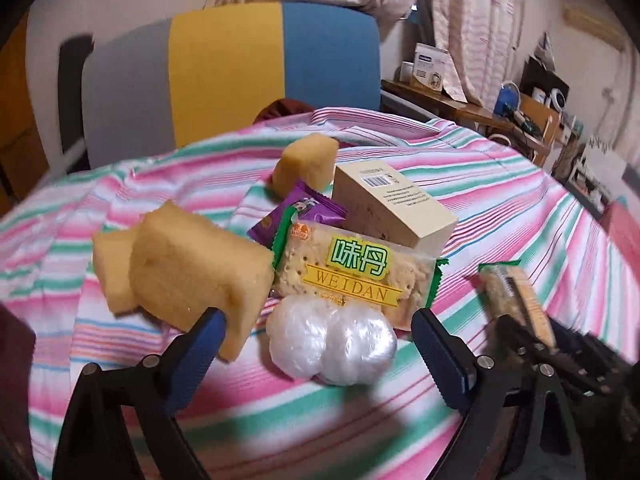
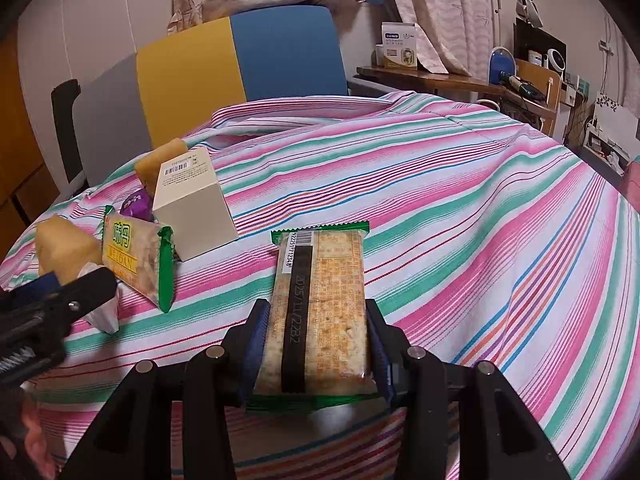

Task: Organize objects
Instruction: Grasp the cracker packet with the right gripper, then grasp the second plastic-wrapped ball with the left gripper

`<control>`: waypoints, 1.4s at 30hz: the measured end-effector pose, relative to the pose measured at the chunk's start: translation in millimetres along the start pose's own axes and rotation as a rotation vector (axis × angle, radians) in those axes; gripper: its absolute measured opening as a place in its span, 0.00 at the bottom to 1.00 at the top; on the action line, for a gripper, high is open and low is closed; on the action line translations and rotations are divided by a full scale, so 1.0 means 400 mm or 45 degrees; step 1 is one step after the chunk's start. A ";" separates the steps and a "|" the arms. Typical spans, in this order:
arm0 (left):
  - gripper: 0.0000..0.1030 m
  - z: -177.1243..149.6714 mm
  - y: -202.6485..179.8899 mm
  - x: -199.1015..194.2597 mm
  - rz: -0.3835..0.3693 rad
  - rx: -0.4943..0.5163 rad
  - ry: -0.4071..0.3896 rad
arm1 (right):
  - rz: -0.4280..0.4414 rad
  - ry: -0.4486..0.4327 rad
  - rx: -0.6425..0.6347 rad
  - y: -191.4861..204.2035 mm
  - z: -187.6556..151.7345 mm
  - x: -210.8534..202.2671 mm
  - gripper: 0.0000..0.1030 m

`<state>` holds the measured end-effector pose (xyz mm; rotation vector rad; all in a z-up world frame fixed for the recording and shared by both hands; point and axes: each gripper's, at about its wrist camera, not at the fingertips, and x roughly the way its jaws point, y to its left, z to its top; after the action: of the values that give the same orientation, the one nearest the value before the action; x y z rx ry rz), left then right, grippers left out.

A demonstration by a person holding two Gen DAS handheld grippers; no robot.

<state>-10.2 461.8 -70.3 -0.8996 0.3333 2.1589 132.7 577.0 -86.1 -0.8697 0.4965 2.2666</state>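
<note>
My left gripper [image 1: 320, 336] stands open over a pile on the striped cloth [image 1: 500, 200]. A white plastic-wrapped bundle [image 1: 332, 344] lies between its fingers, untouched by the pads. Its left fingertip is right against a big yellow sponge [image 1: 192, 276]. Behind the bundle lie a green Weidan cracker packet [image 1: 348, 276], a purple wrapper [image 1: 296, 212], a beige box [image 1: 392, 208] and two more sponges [image 1: 308, 164]. My right gripper [image 2: 318, 340] is shut on a second cracker packet [image 2: 320, 300], printed back upward, held just above the cloth to the right of the pile.
A chair [image 2: 240, 72] with a grey, yellow and blue back stands behind the cloth-covered surface. A wooden desk [image 2: 440, 76] with boxes and gadgets is at the back right, curtains above it. Bare striped cloth [image 2: 460, 208] spreads to the right of the held packet.
</note>
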 end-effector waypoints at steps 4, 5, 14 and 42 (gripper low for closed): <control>0.68 -0.002 -0.006 0.004 0.032 0.018 -0.007 | -0.006 -0.006 0.001 0.000 -0.002 -0.001 0.45; 0.62 -0.002 -0.005 0.004 0.017 0.020 -0.011 | -0.007 -0.006 0.000 0.000 -0.001 -0.002 0.45; 0.38 -0.057 0.023 -0.032 -0.012 0.016 -0.021 | -0.018 -0.008 -0.007 0.004 -0.002 -0.003 0.45; 0.38 -0.226 0.115 -0.261 0.034 -0.098 -0.289 | 0.078 -0.262 -0.269 0.132 -0.051 -0.142 0.45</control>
<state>49.2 329.0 -65.0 -0.6855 0.1515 2.2843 137.7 503.4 -55.2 -0.7181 0.1960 2.4636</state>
